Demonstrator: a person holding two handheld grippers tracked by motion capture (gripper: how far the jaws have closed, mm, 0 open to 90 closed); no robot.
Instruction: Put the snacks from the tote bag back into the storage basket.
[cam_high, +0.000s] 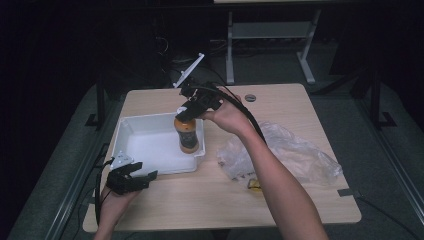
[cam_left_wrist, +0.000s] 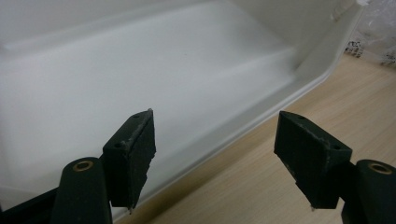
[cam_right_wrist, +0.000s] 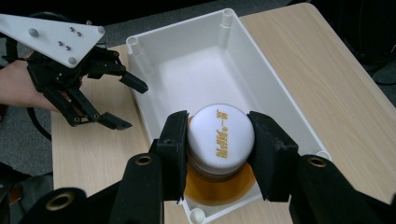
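Clearly my right gripper (cam_right_wrist: 219, 154) was clamped on the white screw cap (cam_right_wrist: 220, 132) of a squat orange-filled plastic bottle (cam_high: 187, 134), one black pad on each side of the cap and the amber body hanging below. I judged the bottle full and fairly heavy, its plastic wall smooth and slippery, so the stiff ribbed cap was the sound place to take hold; a grip lower down could have slid. Just beneath my jaws lay the white rectangular plastic tub (cam_right_wrist: 280, 100), and the bottle stood upright at its near corner, whether touching the floor I could not tell. Nothing else lay in the tub. Farther off, beyond its left wall, my left gripper (cam_right_wrist: 126, 105) hovered with jaws spread and nothing between them. A crumpled clear plastic bag (cam_high: 290, 150) lay well to the side.
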